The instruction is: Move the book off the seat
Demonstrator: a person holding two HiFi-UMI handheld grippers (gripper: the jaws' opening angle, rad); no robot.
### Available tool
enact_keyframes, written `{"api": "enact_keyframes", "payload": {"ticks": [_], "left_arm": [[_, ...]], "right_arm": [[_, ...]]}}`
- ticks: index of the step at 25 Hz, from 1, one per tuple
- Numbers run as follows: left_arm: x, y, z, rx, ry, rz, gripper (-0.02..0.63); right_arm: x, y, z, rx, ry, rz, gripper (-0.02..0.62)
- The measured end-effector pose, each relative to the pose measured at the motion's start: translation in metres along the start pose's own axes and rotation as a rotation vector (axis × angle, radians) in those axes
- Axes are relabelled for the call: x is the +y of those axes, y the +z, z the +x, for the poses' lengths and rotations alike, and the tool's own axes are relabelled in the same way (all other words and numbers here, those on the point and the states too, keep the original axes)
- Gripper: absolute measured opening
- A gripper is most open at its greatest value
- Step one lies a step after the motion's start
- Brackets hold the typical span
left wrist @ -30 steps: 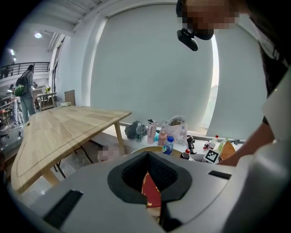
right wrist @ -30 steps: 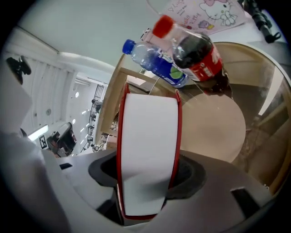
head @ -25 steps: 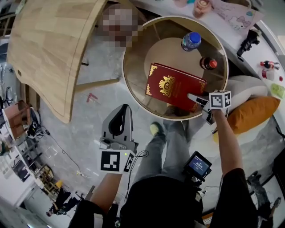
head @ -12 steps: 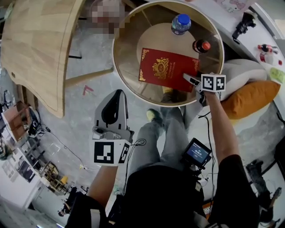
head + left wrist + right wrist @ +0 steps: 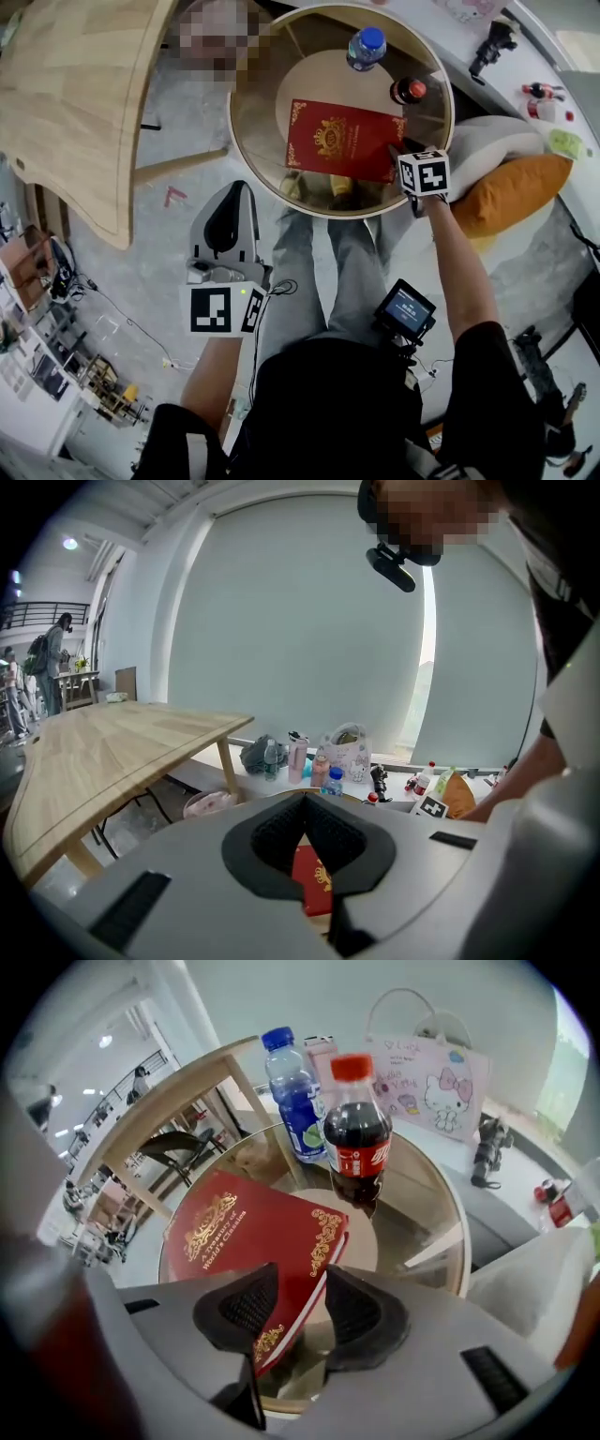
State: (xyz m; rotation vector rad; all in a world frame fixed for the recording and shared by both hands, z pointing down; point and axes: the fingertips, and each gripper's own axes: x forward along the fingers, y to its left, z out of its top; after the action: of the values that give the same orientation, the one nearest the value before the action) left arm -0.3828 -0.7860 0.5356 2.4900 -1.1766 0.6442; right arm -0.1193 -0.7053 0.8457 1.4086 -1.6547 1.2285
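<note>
A red book with gold lettering (image 5: 342, 141) lies flat on the round glass-topped table (image 5: 246, 141). My right gripper (image 5: 397, 161) is at the book's near right corner. In the right gripper view its jaws (image 5: 300, 1283) are closing with that corner of the book (image 5: 244, 1232) between them. One pad lies over the cover, and a narrow gap shows beside the other pad. My left gripper (image 5: 230, 202) hangs over the floor to the left of the table, shut and empty. A strip of the book (image 5: 314, 892) shows past its closed tips (image 5: 302, 803).
A blue-capped water bottle (image 5: 366, 47) and a cola bottle (image 5: 410, 91) stand on the table just beyond the book. A large wooden table (image 5: 84, 94) is at the left. An orange cushion (image 5: 511, 192) on a white seat lies right of the round table.
The right gripper has closed in on the book's near right corner. The whole view has shifted, so the table sits higher in the picture. The left gripper has stayed shut over the floor.
</note>
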Motion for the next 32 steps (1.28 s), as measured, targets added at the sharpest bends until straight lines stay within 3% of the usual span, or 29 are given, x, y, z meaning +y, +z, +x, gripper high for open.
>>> {"api": "enact_keyframes", "payload": {"ticks": [1,2,4,13,20,26,32], "left_arm": [[0.002,0.005,-0.002,-0.009,-0.011,0.008,0.011],[0.003,0.011,-0.005,-0.019,-0.024,0.017,0.011],[0.007,0.025,-0.01,-0.041,-0.05,0.038,0.011],[0.01,0.111,-0.049,-0.175,-0.203,0.103,0.011],[0.012,0.157,-0.092,-0.288,-0.309,0.154,0.011],[0.024,0.16,-0.125,-0.321,-0.367,0.186,0.011],[0.029,0.162,-0.144,-0.355,-0.405,0.186,0.011]], "right_arm": [[0.0,0.002,-0.009,-0.001,-0.037,-0.022,0.143],[0.001,0.006,-0.02,-0.012,-0.068,-0.042,0.054],[0.009,0.02,-0.048,-0.059,-0.098,-0.074,0.018],[0.108,0.127,-0.254,-0.427,-0.137,-0.212,0.015],[0.186,0.166,-0.407,-0.683,-0.28,-0.292,0.015],[0.219,0.152,-0.459,-0.797,-0.351,-0.211,0.015],[0.236,0.135,-0.456,-0.847,-0.353,-0.156,0.015]]}}
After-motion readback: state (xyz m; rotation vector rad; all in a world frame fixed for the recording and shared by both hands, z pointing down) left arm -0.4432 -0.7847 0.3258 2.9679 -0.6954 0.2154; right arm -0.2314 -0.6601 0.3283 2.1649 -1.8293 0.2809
